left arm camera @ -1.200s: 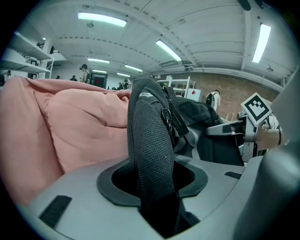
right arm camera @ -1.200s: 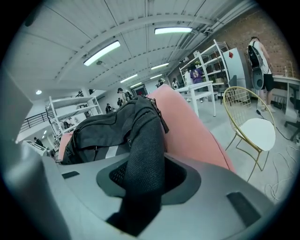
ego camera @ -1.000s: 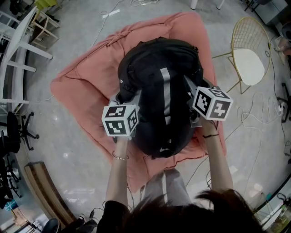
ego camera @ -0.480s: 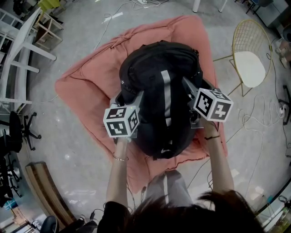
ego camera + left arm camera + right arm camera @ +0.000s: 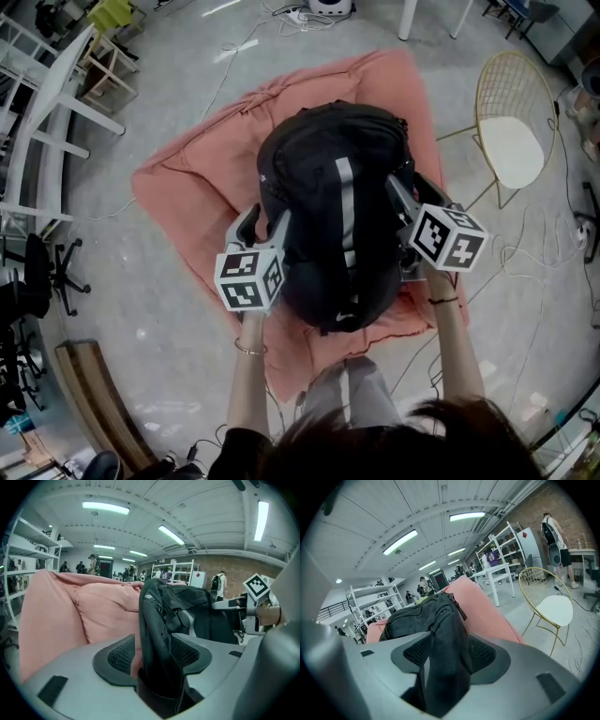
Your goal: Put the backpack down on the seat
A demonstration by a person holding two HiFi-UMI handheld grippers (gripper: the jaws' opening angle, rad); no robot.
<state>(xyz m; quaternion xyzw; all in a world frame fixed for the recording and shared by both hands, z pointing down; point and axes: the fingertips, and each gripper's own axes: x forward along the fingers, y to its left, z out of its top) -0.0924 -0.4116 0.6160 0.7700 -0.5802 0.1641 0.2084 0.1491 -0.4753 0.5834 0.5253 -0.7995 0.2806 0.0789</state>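
The black backpack (image 5: 337, 216), with a grey stripe down its middle, rests on the pink cushion seat (image 5: 206, 178). My left gripper (image 5: 263, 222) is at the backpack's left side. A black padded strap (image 5: 154, 634) runs between its spread jaws, with pink fabric showing in the gap beside it. My right gripper (image 5: 405, 195) is at the backpack's right side. Its jaws are opening, and a black strap (image 5: 445, 648) lies loosely between them. Neither pair of pads presses on its strap.
A gold wire chair (image 5: 511, 122) with a white pad stands to the right of the seat. White shelving (image 5: 37, 122) and a black office chair (image 5: 37, 272) are on the left. Cables (image 5: 553, 244) trail across the floor on the right. A wooden bench (image 5: 94, 394) lies at lower left.
Both grippers' jaws have spread apart around the straps and drawn back a little toward me. The backpack has settled onto the pink seat.
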